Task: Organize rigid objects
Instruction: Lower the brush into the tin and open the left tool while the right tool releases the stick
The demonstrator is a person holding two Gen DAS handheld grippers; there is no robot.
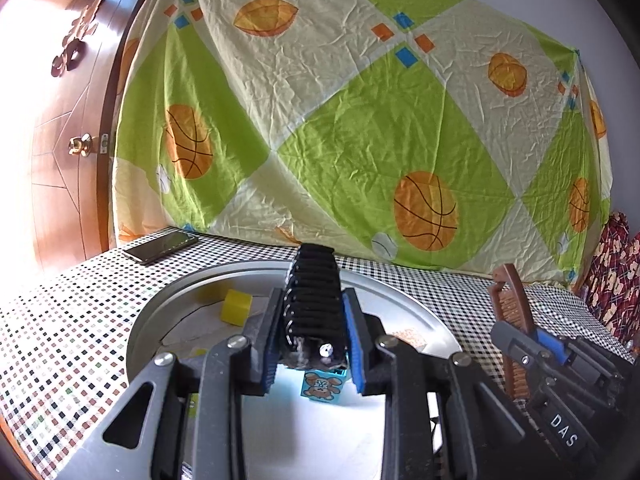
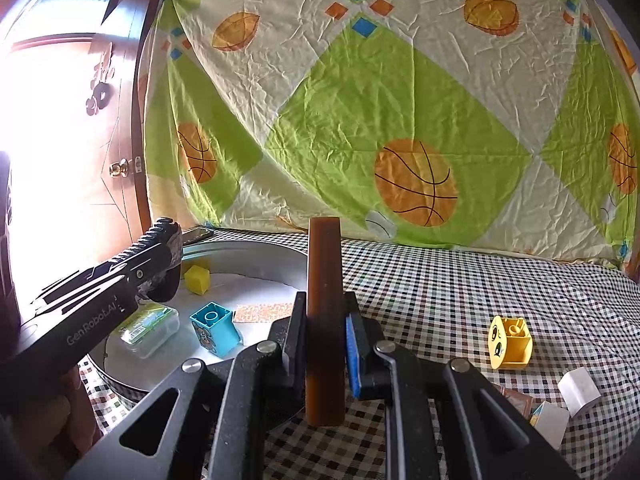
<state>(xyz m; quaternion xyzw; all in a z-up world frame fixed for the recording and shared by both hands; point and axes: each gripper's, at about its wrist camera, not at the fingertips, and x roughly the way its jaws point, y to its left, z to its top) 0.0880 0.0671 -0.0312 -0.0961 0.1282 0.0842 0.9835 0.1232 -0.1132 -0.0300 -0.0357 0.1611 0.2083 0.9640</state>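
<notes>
Both grippers (image 1: 310, 340) (image 2: 325, 340) clamped, L on a black clip (image 1: 314, 292), R on a brown brush (image 2: 325, 320), poised w/ the round tray (image 2: 256, 256) apparently next.

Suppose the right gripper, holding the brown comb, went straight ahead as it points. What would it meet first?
Probably bare checkered tablecloth, then the hanging basketball sheet. The right gripper points just right of the round tray; depth is unclear.

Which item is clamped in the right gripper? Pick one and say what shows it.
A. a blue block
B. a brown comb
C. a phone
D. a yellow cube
B: in the right wrist view the right gripper has its jaws shut on the upright brown comb, while the yellow cube and blue block lie in the round tray.
</notes>
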